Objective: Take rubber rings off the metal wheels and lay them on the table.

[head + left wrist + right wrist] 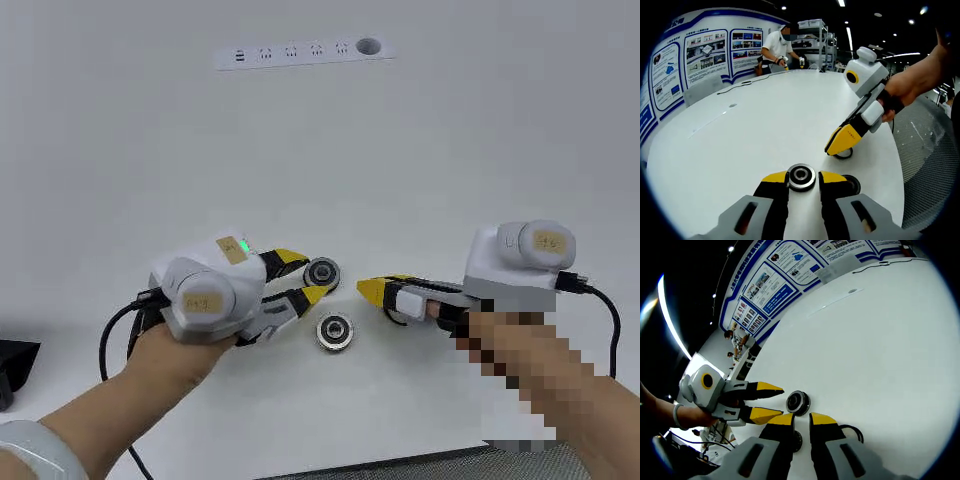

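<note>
A metal wheel (322,273) (801,177) (797,402) sits between the yellow tips of my left gripper (312,278) (803,176) (780,400), which is shut on it just above the white table (420,180). A second wheel (335,332) (854,184) lies flat on the table nearer me. My right gripper (368,289) (832,149) (801,419) points at the held wheel from the right. Its jaws stand a narrow gap apart with nothing between them. A thin black rubber ring (396,317) (844,155) (854,432) lies on the table under and beside its tip.
A white power strip (300,50) lies at the far side of the table. A black object (15,365) sits at the left edge. Cables trail from both grippers. The table's near edge (400,462) runs just below my hands. A person (777,45) works at the far end.
</note>
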